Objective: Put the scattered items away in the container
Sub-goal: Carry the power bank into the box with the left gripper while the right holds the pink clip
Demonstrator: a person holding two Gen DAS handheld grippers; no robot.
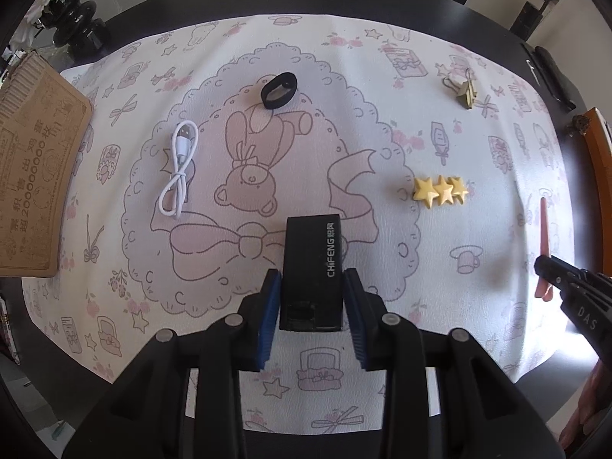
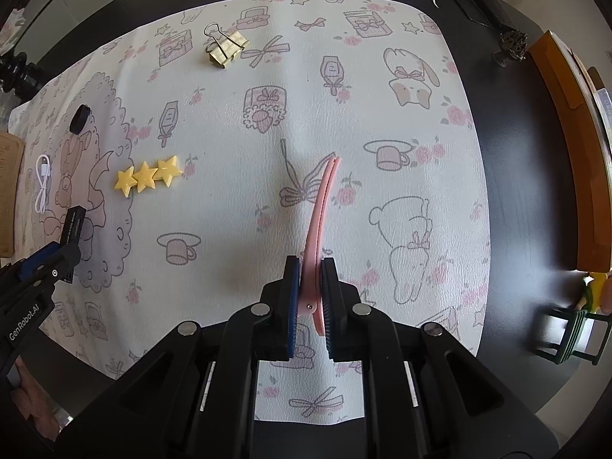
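Observation:
My left gripper point(image 1: 311, 298) is shut on a black rectangular adapter point(image 1: 311, 267) lettered CHIFENG, held just above the patterned mat point(image 1: 214, 348). My right gripper point(image 2: 310, 287) is shut on a long pink hair clip point(image 2: 321, 206), whose tip points away from me; the same clip point(image 1: 544, 244) and gripper show at the right edge of the left wrist view. On the mat lie a white USB cable point(image 1: 178, 168), a black hair band point(image 1: 279, 90), a gold binder clip point(image 1: 464, 90) and a yellow three-star clip point(image 1: 440, 190). A brown cardboard box point(image 1: 34, 168) sits at the mat's left edge.
The mat covers a dark round table point(image 2: 516, 176). A black vase point(image 1: 78, 25) stands at the back left. An orange-brown wooden piece point(image 2: 566, 122) runs along the right side, with a small green toy chair point(image 2: 570, 332) near it. Dark objects point(image 1: 550, 76) lie at the back right.

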